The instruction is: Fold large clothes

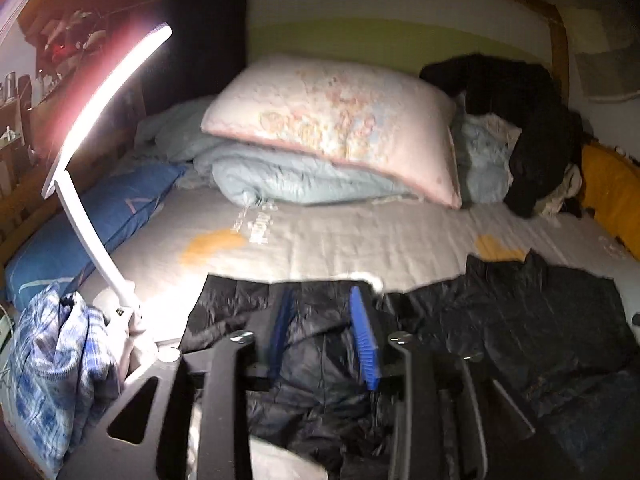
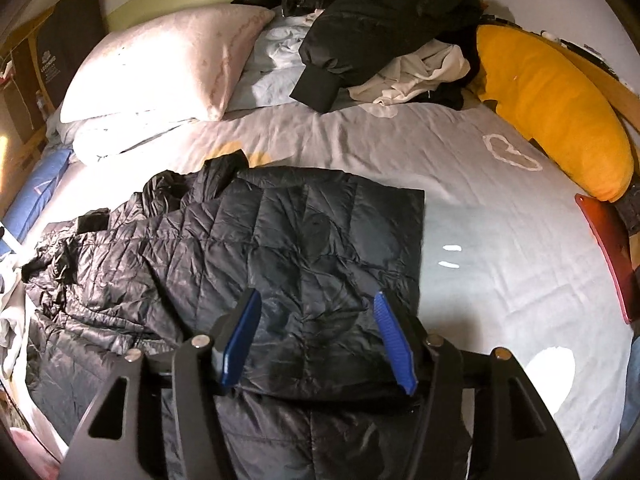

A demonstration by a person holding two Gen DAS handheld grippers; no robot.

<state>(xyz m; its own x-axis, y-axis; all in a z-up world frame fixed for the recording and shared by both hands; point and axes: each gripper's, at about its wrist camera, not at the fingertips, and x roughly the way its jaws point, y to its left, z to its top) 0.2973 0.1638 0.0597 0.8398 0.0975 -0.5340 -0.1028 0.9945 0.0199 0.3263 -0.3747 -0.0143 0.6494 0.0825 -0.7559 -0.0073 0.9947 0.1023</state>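
Home bedroom: bed (image 2: 500, 208), pillow (image 1: 332, 120), heaped clothes (image 2: 384, 12).
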